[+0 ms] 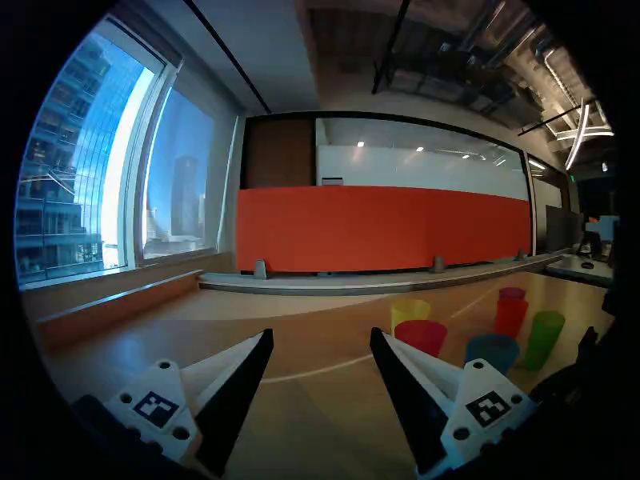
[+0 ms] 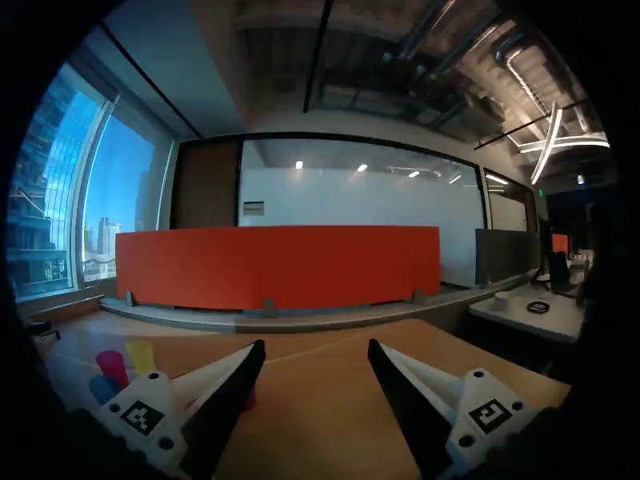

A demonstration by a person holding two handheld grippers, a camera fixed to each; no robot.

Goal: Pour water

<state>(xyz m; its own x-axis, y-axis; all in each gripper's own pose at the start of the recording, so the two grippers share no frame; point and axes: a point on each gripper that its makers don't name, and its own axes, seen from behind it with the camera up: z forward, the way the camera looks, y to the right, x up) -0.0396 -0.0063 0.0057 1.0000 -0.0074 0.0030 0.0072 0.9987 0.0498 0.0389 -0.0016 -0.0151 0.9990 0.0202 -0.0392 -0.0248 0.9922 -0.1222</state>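
Several coloured plastic cups stand on the wooden table to the right in the left gripper view: a yellow cup [image 1: 410, 312], a red cup [image 1: 422, 335], a blue cup [image 1: 492, 351], a green cup [image 1: 544, 339] and a taller red cup [image 1: 510, 310]. My left gripper [image 1: 321, 342] is open above the table, left of the cups, holding nothing. My right gripper [image 2: 314, 352] is open too and holds nothing. In the right gripper view the cups lie at lower left: a magenta cup [image 2: 113, 367], a yellow cup [image 2: 142, 356] and a blue cup [image 2: 103, 389], partly behind the left finger.
An orange divider panel [image 1: 384, 228] runs along the table's far edge on a grey rail [image 1: 360, 282]. Tall windows [image 1: 88, 192] are on the left. A neighbouring white desk [image 2: 528, 312] with small items sits to the right.
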